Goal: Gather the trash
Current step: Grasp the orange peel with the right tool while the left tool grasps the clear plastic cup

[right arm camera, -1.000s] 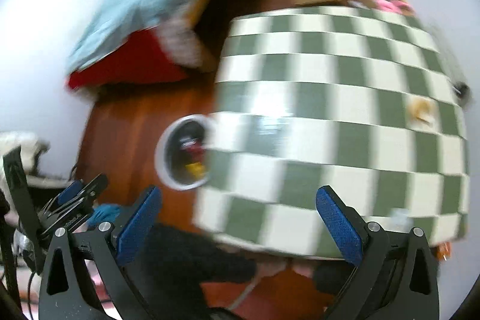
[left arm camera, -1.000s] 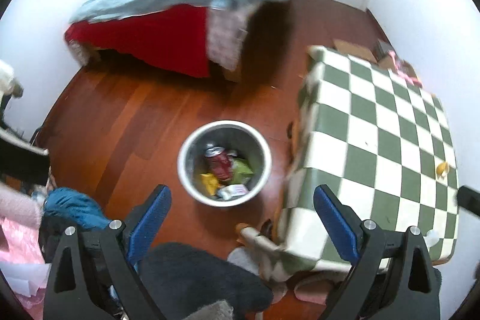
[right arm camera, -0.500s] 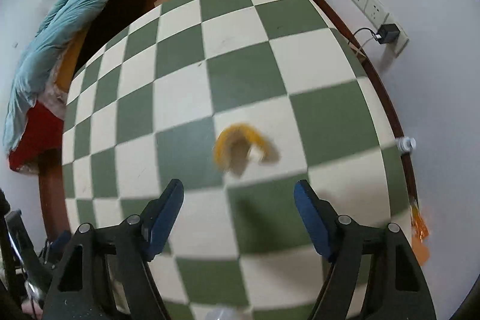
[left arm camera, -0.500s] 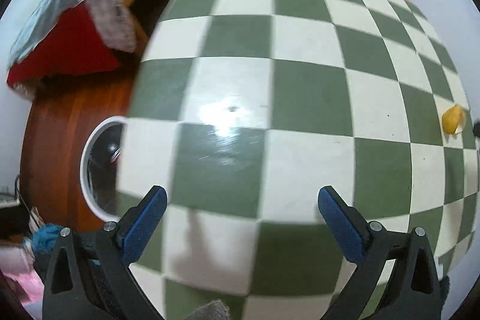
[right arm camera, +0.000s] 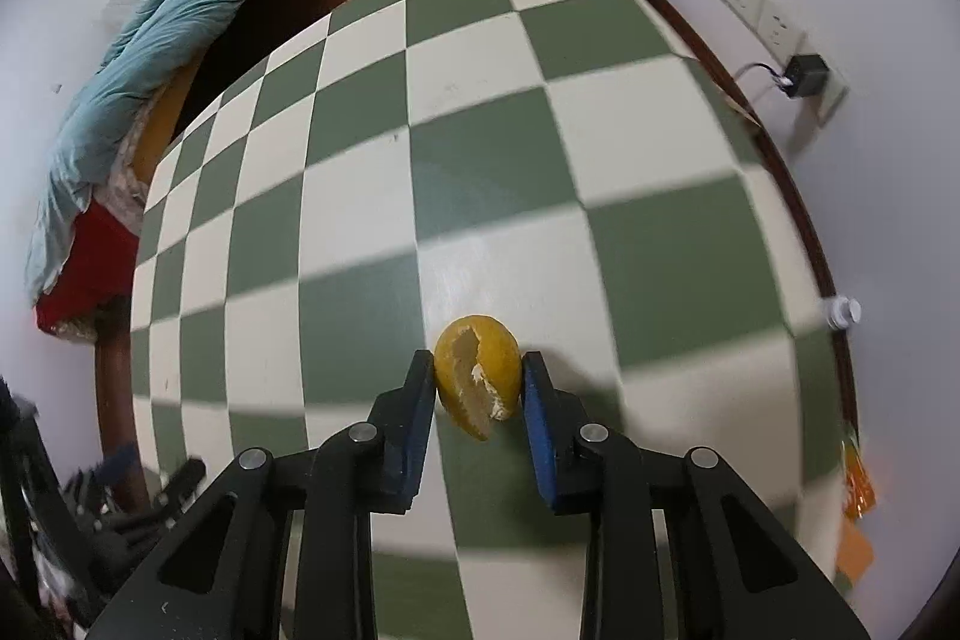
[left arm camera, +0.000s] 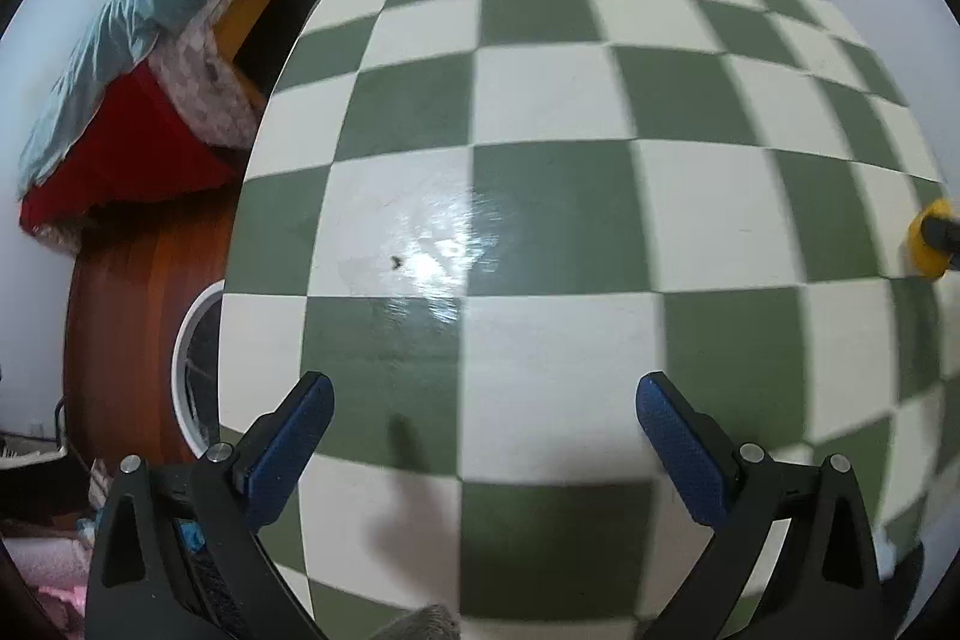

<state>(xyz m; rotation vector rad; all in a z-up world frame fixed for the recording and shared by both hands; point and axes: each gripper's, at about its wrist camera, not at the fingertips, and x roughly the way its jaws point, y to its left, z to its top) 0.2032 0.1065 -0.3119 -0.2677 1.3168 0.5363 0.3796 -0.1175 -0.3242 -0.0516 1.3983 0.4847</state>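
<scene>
1. While the orange peel (right arm camera: 477, 376) lies on the checkered counter (right arm camera: 480, 148), our right gripper (right arm camera: 478, 388) has its fingers (right arm camera: 414, 400) pressed to both sides of it, clenched on the peel.
2. We judge the peel light, soft and springy: a curled shell that may buckle or slip if squeezed at a thin edge, so we take it across its broad middle, as the fingers now sit.
3. Our left gripper (left arm camera: 477, 430) hovers above the counter with fingers (left arm camera: 291, 436) spread wide and nothing between them; the metal bin (left arm camera: 186, 376) peeks out past the counter's left edge.
4. Half a second ago our right fingers stood wide apart with the peel ahead of them; now they have come down and closed on it. The left view has barely shifted.
</scene>
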